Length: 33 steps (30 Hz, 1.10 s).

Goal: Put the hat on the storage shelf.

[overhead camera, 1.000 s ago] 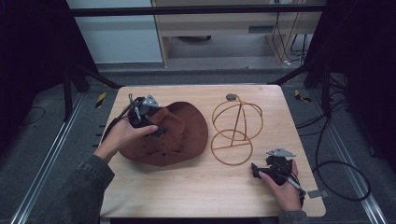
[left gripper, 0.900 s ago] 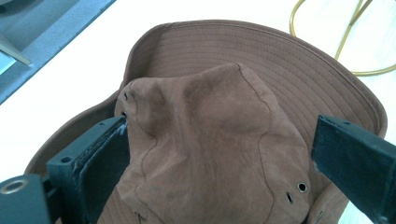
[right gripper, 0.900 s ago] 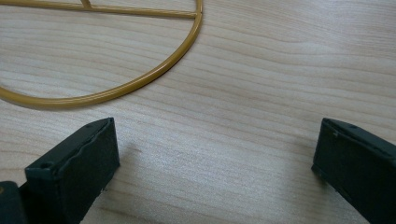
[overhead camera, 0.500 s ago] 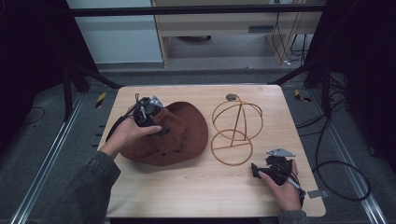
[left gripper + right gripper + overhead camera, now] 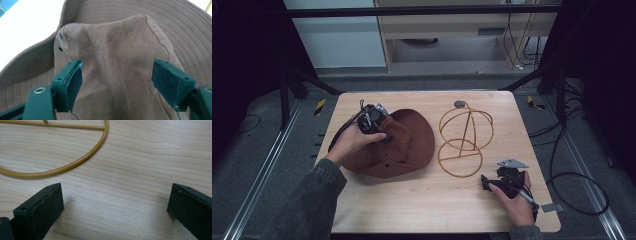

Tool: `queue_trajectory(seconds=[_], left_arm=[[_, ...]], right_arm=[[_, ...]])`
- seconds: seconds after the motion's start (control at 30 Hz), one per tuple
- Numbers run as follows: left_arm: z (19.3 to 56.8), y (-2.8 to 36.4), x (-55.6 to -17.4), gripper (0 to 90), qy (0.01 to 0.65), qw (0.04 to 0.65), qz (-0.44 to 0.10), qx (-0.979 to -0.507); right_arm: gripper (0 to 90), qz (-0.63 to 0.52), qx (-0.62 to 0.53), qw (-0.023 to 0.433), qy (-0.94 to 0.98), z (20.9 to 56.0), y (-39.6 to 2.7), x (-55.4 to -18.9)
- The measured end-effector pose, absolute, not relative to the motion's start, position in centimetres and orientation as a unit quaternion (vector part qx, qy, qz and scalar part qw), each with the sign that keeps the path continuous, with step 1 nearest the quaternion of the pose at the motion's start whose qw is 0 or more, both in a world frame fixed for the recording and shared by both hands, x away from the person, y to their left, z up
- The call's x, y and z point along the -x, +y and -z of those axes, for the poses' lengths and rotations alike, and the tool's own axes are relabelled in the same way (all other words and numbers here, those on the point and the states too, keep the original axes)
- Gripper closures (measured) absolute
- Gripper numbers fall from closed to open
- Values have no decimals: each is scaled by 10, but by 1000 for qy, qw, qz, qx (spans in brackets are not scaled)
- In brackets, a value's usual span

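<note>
Hat lies at 9 o'clock on the surface, not yet on wire hat stand. My left hand-held gripper has just been closing, crown between jaws, pads not clearly pressing. Right hand-held gripper idles wide open at 4 o'clock.

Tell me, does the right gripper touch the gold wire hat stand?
Apart. In the right gripper view, bare wooden table lies between the right gripper and the gold wire hat stand.
</note>
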<state>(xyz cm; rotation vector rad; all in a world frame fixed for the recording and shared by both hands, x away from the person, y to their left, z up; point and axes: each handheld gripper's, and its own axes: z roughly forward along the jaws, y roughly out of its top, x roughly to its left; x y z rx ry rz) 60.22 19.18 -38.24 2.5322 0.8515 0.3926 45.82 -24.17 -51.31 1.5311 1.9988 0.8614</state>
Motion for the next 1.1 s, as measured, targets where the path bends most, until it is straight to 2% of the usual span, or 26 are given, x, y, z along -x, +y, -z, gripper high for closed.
queue_trajectory(seconds=[0.23, 0.67, 0.9, 1.1], left_arm=[[388, 190, -606, 283, 311, 213, -136, -916], [391, 190, -610, 423, 313, 219, -123, -916], [392, 190, -612, 469, 313, 217, -119, -917], [393, 190, -614, 603, 321, 212, -103, -917]], right_arm=[[4, -314, -559, 238, 730, 513, -242, -458], [4, -314, -559, 238, 730, 513, -242, -458], [4, -314, -559, 238, 730, 513, -242, -458], [4, -314, -559, 238, 730, 513, -242, -458]])
